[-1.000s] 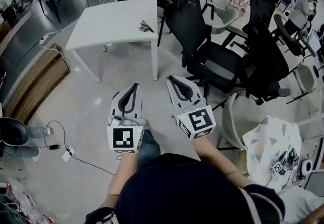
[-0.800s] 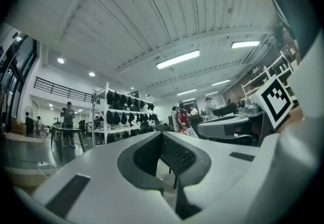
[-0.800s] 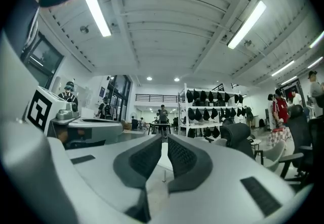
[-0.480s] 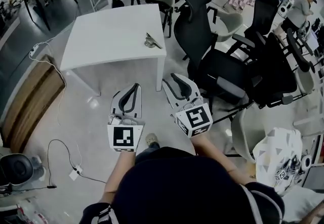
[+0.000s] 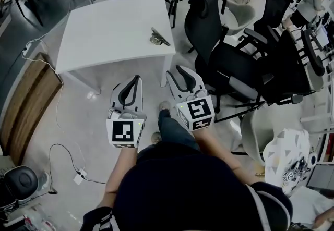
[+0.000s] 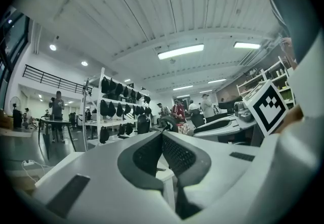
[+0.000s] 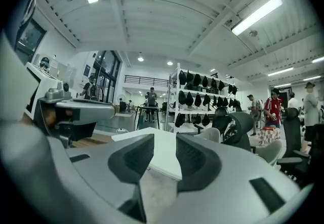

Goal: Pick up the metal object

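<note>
A small metal object (image 5: 158, 37) lies on a white table (image 5: 104, 32), close to the table's right edge and a little back from its near right corner, with nothing else on the tabletop. Both grippers hang over the floor short of the table's near edge, well apart from the object.

The left gripper (image 5: 136, 77) has its jaws pressed together on nothing. The right gripper (image 5: 176, 72), the one nearer the table's right corner, is opening its jaws. In its own view only the tabletop and floor show through the gap.

The object reads as a thin, dark grey strip lying aslant over a shorter, brighter, rounded part. It is too small here to tell what it is or whether it is one piece or two.

Being metal, it is likely hard, stiff and smooth, so the pads may slide on it. For its size it should be light, and a firm squeeze should not hurt it. The flat strip sits low to the tabletop and looks awkward to get under. The better hold is probably across the narrow width, at the raised rounded part, with the jaws coming down from above.
</note>
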`<state>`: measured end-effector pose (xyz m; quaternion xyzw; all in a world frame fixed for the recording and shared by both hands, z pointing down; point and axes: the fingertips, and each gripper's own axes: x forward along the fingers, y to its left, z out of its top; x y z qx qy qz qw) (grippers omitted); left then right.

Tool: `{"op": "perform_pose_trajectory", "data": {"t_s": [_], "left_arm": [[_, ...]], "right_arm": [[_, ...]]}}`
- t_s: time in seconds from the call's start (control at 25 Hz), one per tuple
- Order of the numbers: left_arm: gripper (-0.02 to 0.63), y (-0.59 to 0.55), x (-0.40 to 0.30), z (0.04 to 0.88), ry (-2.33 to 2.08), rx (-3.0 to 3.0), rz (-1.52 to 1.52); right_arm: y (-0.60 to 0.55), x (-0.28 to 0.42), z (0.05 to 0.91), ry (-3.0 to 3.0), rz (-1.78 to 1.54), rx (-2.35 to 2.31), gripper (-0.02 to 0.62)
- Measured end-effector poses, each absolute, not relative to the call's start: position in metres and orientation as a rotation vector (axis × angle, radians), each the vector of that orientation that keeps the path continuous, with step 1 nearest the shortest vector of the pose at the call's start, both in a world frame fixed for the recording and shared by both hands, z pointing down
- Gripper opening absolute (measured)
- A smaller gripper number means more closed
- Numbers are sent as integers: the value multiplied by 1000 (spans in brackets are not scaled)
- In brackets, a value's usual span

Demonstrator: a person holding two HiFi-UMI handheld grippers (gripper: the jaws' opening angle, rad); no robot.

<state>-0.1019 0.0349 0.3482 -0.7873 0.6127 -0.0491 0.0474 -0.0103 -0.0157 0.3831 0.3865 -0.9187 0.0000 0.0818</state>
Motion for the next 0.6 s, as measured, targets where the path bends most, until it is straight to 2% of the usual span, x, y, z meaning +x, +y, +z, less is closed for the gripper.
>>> {"op": "perform_pose_trajectory", "data": {"t_s": [0.6], "left_arm": [[23,-152,-142,379,1848,-2452,-218]], "right_arm": [[-220,-84,458,-2590,-16,1026,125]]}}
